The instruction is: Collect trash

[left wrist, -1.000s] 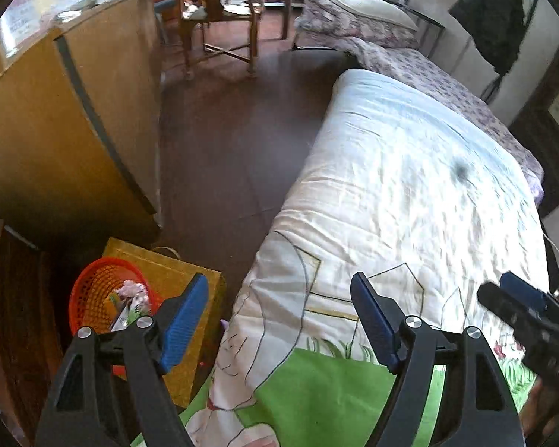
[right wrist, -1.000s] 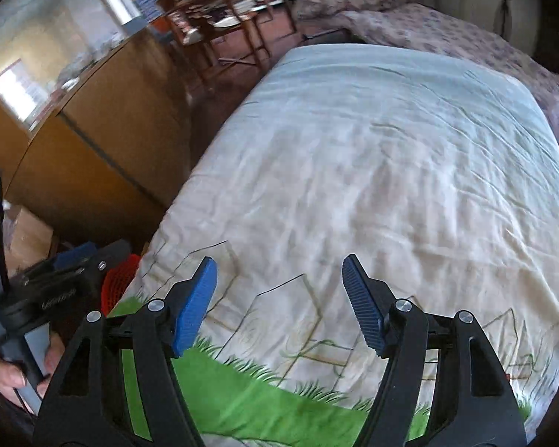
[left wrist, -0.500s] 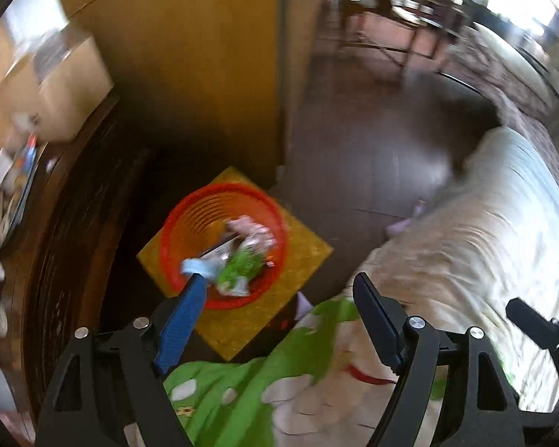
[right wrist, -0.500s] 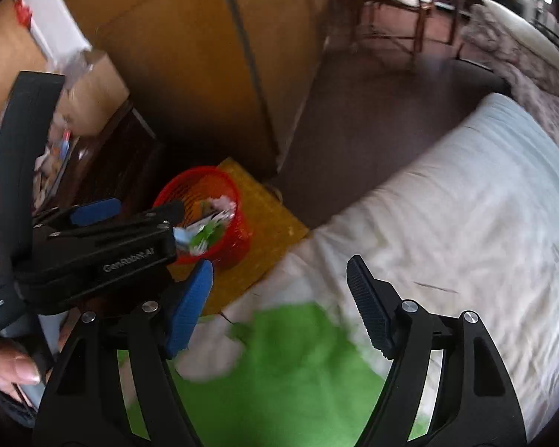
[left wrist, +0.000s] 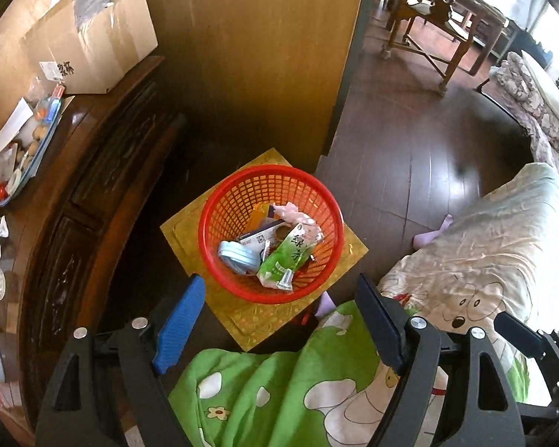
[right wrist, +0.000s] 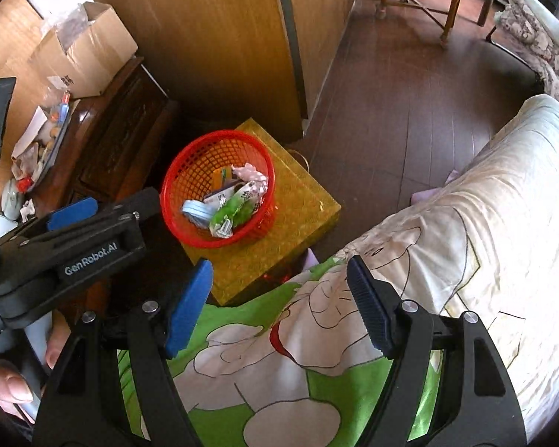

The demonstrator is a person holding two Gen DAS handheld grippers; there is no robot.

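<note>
A red mesh basket (left wrist: 238, 197) stands on a yellow box (left wrist: 346, 249) beside the bed. It holds a green packet (left wrist: 285, 259), a light blue round tin (left wrist: 234, 255), a white carton and pink wrappers. The basket also shows in the right wrist view (right wrist: 190, 171). My left gripper (left wrist: 279, 316) is open and empty, just above and in front of the basket. My right gripper (right wrist: 279, 305) is open and empty over the bed's green corner. The left gripper's body (right wrist: 89, 238) shows at the left of the right wrist view.
The bed with a cartoon quilt (left wrist: 484, 246) fills the right side. A dark carved wooden cabinet (left wrist: 93, 201) stands left, with a cardboard box (left wrist: 93, 44) and a cluttered tray (left wrist: 22, 141) on top. A wooden partition (left wrist: 264, 56) is behind the basket. A chair (left wrist: 428, 18) stands far back.
Both grippers have swung left from facing along the bed to facing the red basket and cabinet. The basket now sits central and closer. Both grippers stay open.
</note>
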